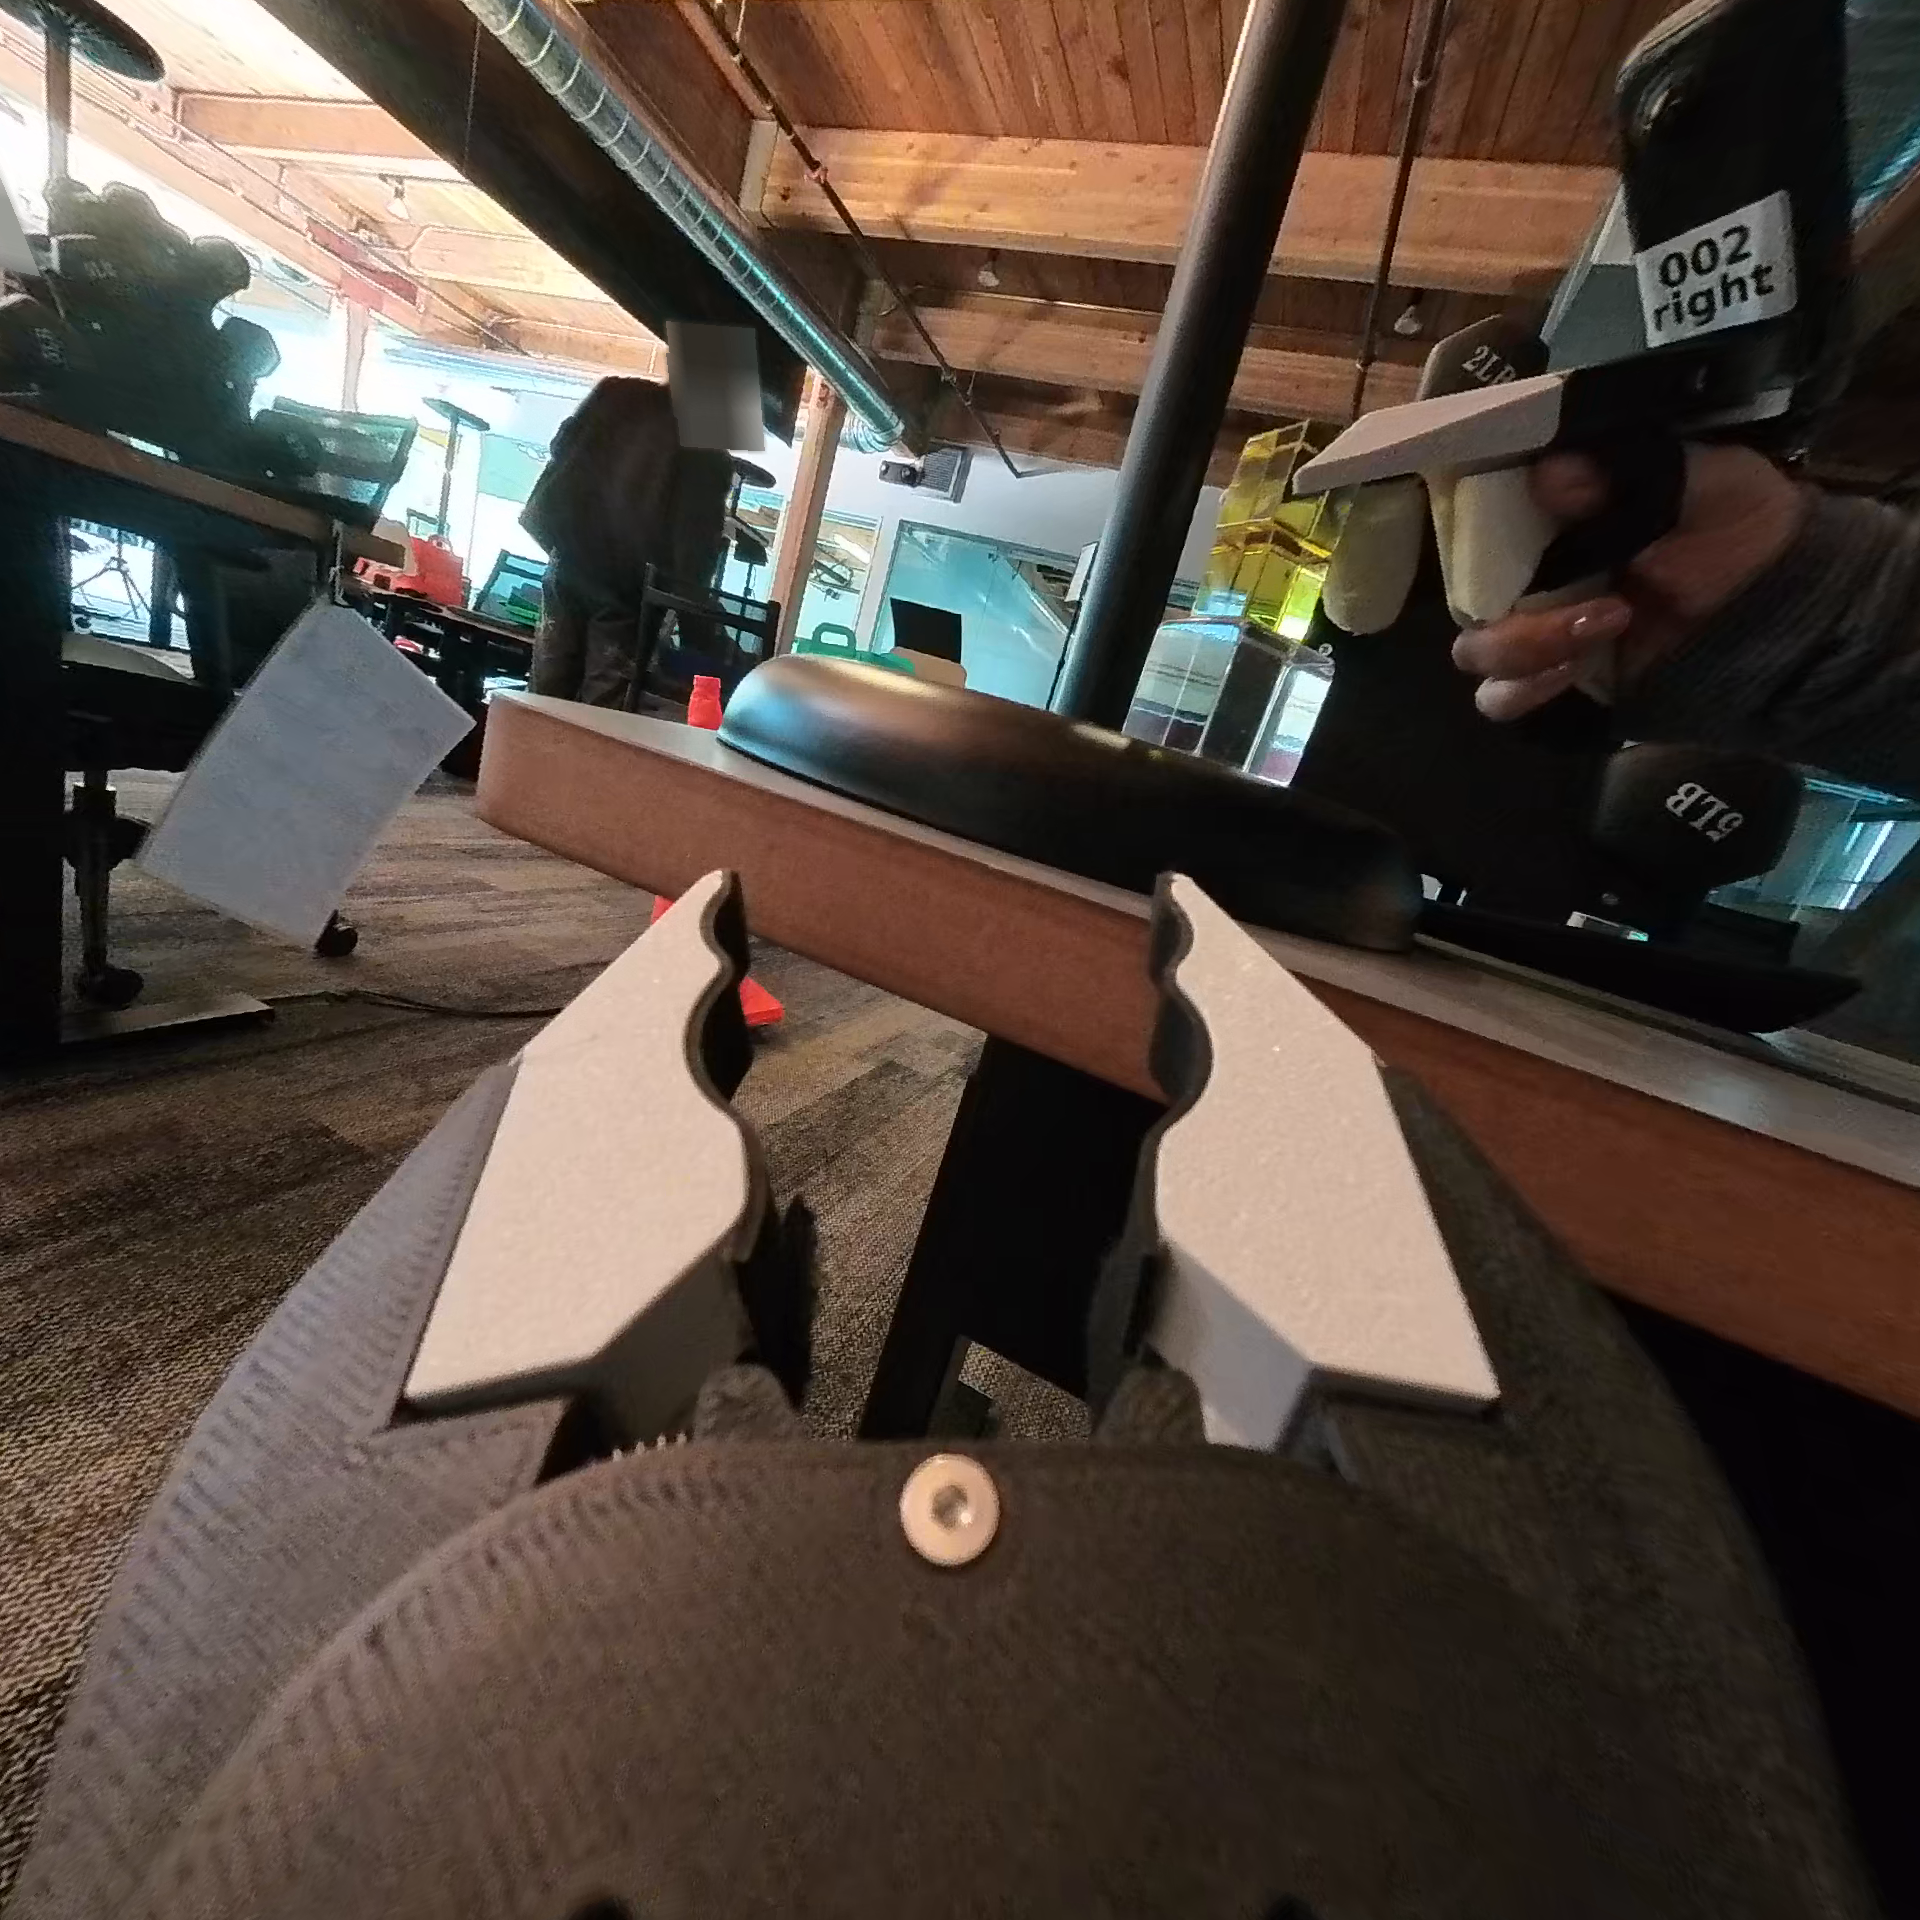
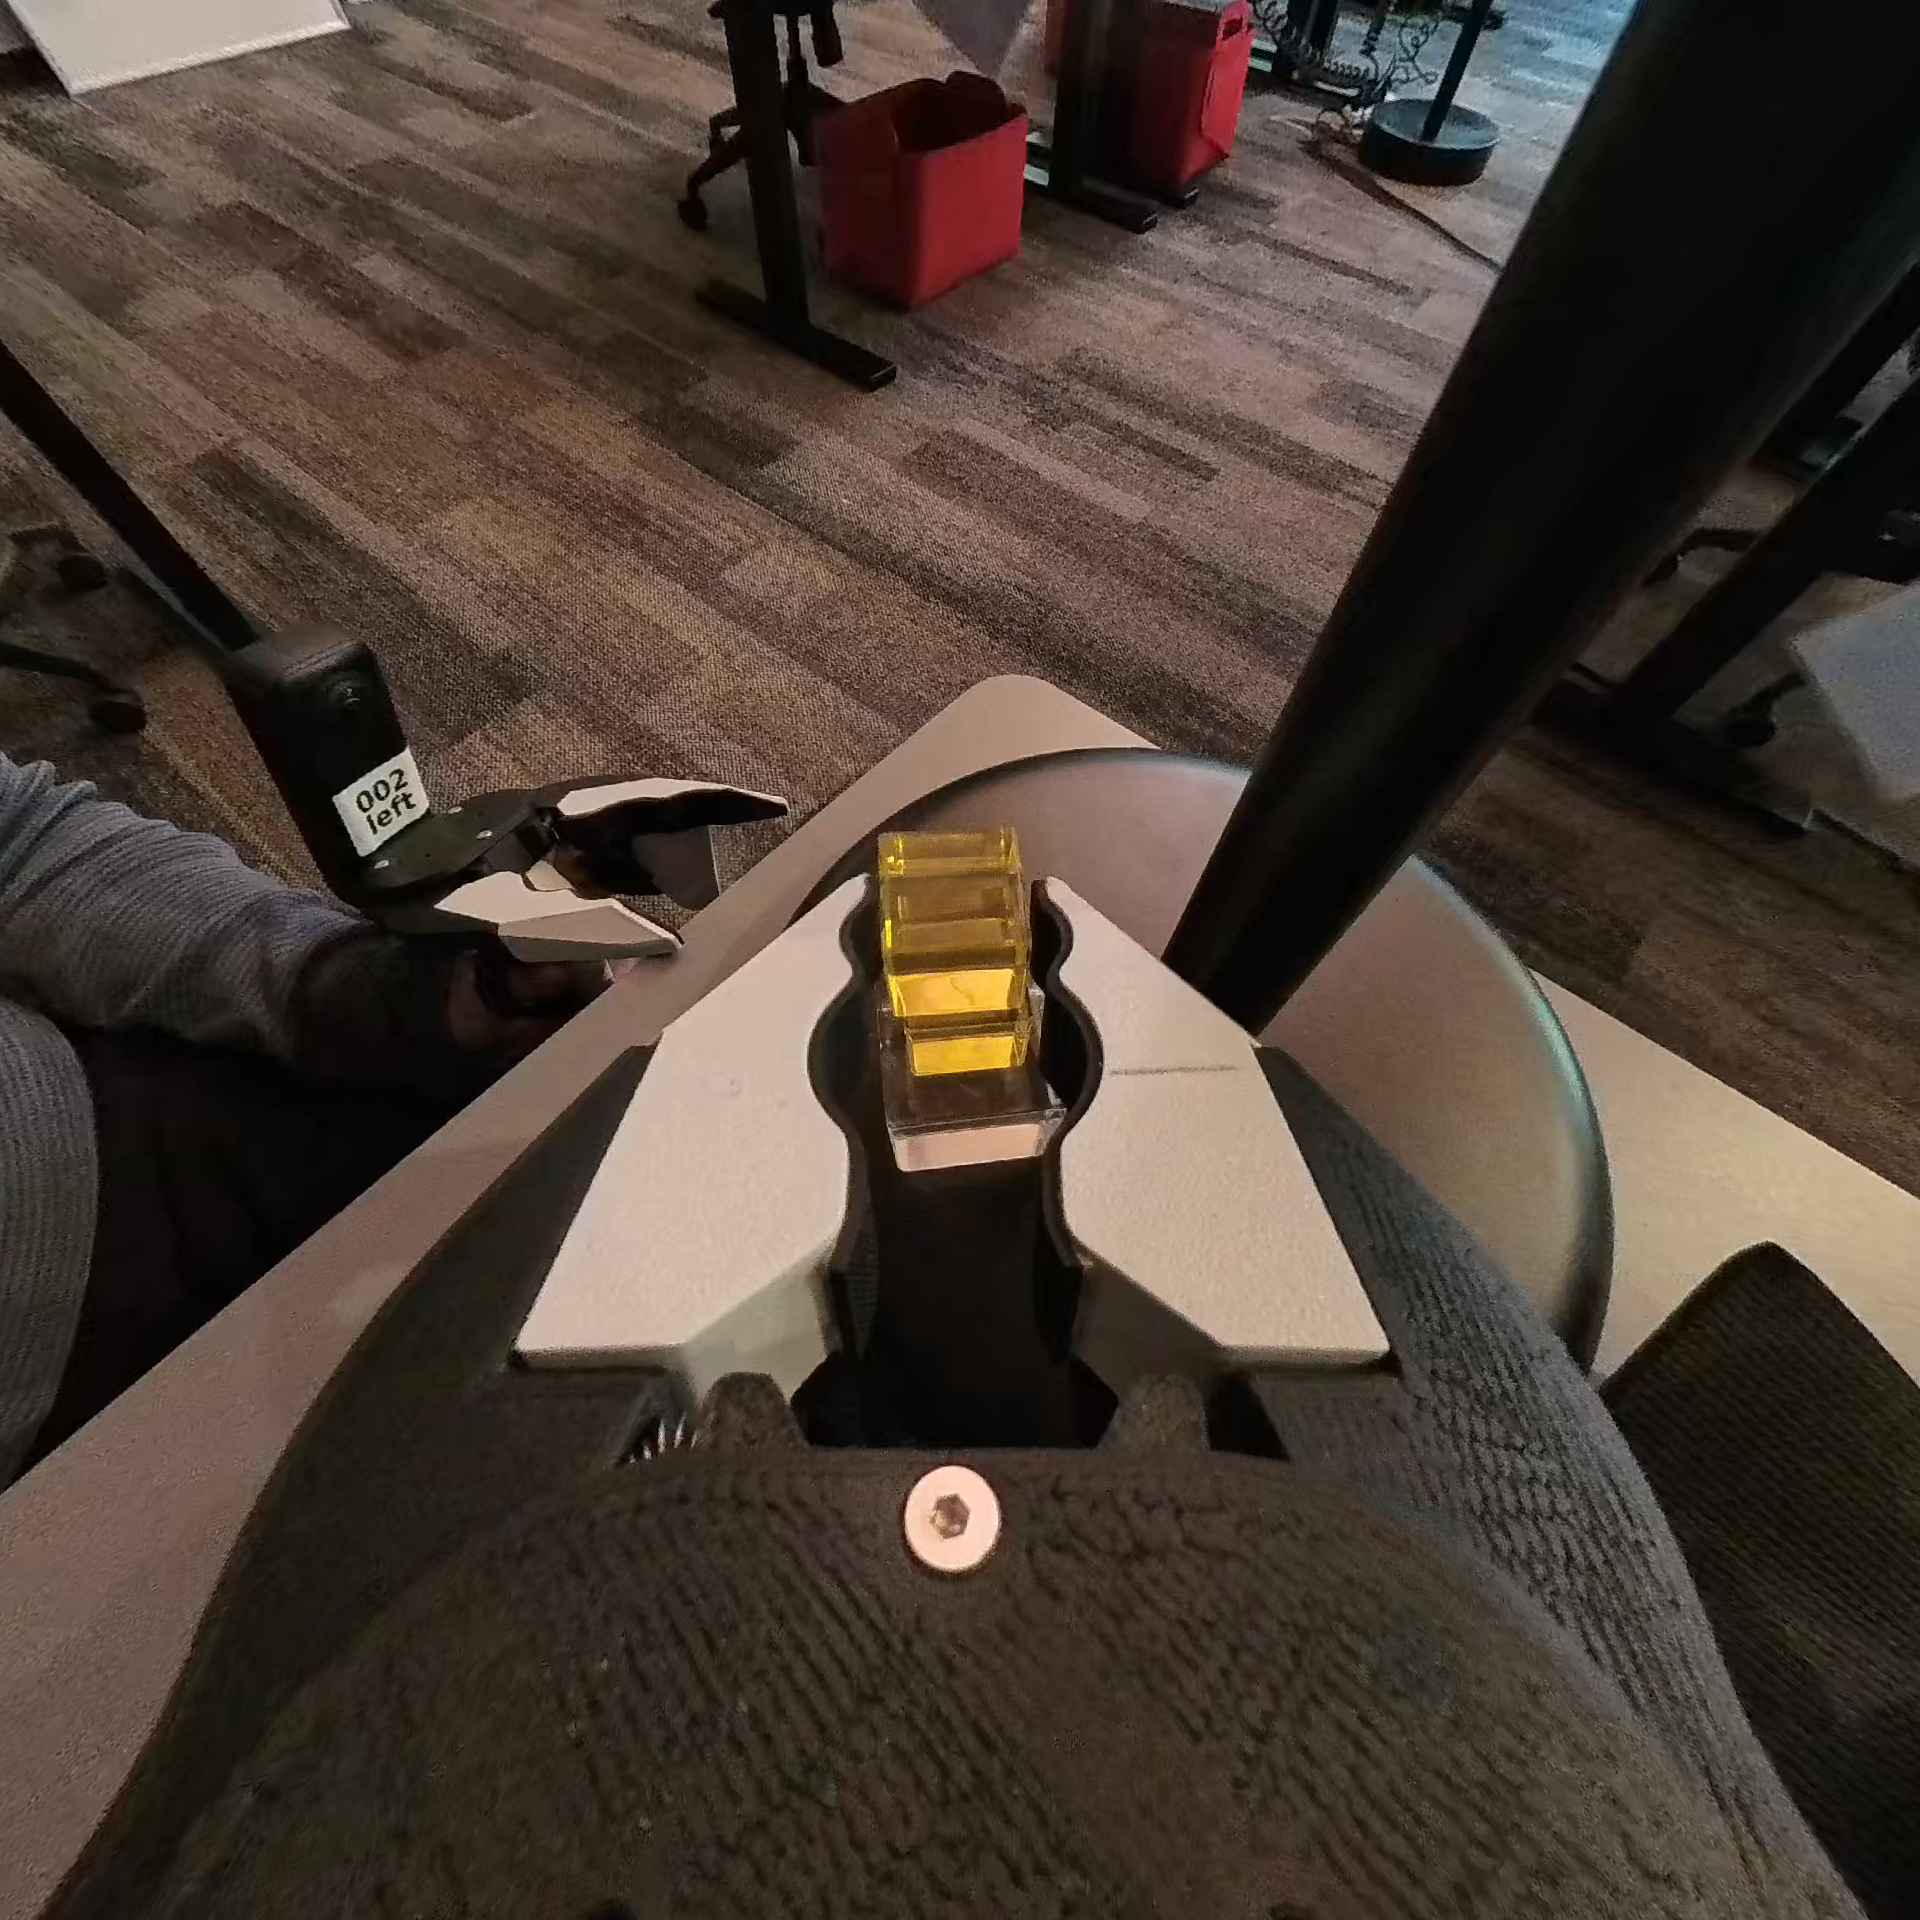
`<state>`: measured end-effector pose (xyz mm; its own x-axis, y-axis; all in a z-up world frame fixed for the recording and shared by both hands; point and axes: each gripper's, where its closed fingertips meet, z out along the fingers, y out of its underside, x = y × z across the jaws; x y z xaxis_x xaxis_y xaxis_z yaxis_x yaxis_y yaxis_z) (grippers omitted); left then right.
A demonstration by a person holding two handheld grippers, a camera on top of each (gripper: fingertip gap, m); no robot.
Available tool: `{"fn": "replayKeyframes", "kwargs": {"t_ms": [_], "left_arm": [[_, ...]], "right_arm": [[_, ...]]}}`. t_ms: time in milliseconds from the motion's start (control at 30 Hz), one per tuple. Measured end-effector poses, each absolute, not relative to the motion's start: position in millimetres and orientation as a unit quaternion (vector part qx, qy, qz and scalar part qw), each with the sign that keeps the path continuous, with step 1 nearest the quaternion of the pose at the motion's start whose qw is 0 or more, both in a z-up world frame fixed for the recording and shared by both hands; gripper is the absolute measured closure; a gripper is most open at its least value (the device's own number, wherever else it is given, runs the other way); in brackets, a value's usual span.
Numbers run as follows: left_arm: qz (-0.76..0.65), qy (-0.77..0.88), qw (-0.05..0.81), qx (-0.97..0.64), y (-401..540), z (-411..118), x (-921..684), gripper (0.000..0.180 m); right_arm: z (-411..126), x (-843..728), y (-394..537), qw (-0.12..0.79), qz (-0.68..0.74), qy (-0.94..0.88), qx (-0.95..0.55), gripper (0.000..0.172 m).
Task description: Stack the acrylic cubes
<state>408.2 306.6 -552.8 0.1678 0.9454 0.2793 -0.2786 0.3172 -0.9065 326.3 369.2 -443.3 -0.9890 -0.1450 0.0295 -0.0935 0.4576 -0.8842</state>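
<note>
My right gripper point(image 2: 954, 894) is shut on a clear yellow block point(image 2: 948, 904), the upper part of a small stack that has another yellow block and a colourless clear block point(image 2: 977, 1127) under it. Both pads touch the yellow block's sides. The stack hangs over the round black stand base point(image 2: 1455, 1039) on the table point(image 2: 312, 1351). In the left wrist view the right gripper point(image 1: 1340, 468) and the yellow blocks point(image 1: 1273, 499) show at the upper right. My left gripper point(image 1: 951, 894) is open and empty, low in front of the table's edge point(image 1: 831, 894). It also shows in the right wrist view point(image 2: 727, 873).
A black pole point(image 1: 1195, 364) rises from the stand base point(image 1: 1039, 769). A black dumbbell point(image 1: 1694, 821) lies on the table at the right. An orange bottle point(image 1: 704, 698) stands at the far edge. Red bins point(image 2: 925, 187) and table legs stand on the carpet. A person point(image 1: 623, 540) stands far off.
</note>
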Motion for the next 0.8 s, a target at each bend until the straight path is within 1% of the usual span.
{"fn": "replayKeyframes", "kwargs": {"t_ms": [167, 200, 300, 367, 467, 533, 600, 667, 800], "left_arm": [[0.456, -0.457, 0.671, -0.365, 306.6, -552.7, 408.4, 0.104], [0.456, -0.458, 0.67, -0.365, 306.5, -552.7, 408.5, 0.104], [0.461, -0.458, 0.667, -0.365, 305.8, -552.4, 408.9, 0.103], [0.463, -0.458, 0.665, -0.366, 305.3, -552.5, 409.3, 0.102], [0.461, -0.458, 0.668, -0.364, 304.3, -552.8, 408.9, 0.101], [0.459, -0.458, 0.67, -0.361, 303.5, -552.9, 408.4, 0.101], [0.458, -0.459, 0.671, -0.359, 303.2, -553.1, 408.1, 0.101], [0.457, -0.46, 0.673, -0.357, 303.2, -553.1, 407.9, 0.101], [0.454, -0.461, 0.675, -0.354, 303.6, -553.1, 407.2, 0.1]], "right_arm": [[-443.6, 322.8, 368.9, 0.004, -0.517, 0.853, -0.076, 0.145], [-443.1, 321.8, 369.6, -0.004, -0.519, 0.851, -0.08, 0.143], [-427.4, 319.2, 378.6, -0.039, -0.55, 0.831, -0.079, 0.118], [-410.1, 313.0, 396.5, -0.076, -0.586, 0.805, -0.052, 0.113], [-392.2, 290.0, 442.9, -0.161, -0.641, 0.75, 0.042, 0.114], [-395.0, 272.7, 483.7, -0.235, -0.651, 0.713, 0.112, 0.116], [-405.5, 265.1, 521.9, -0.295, -0.645, 0.687, 0.162, 0.124], [-424.9, 257.4, 556.2, -0.34, -0.605, 0.687, 0.216, 0.133], [-470.0, 244.9, 605.0, -0.373, -0.491, 0.727, 0.302, 0.136]]}}
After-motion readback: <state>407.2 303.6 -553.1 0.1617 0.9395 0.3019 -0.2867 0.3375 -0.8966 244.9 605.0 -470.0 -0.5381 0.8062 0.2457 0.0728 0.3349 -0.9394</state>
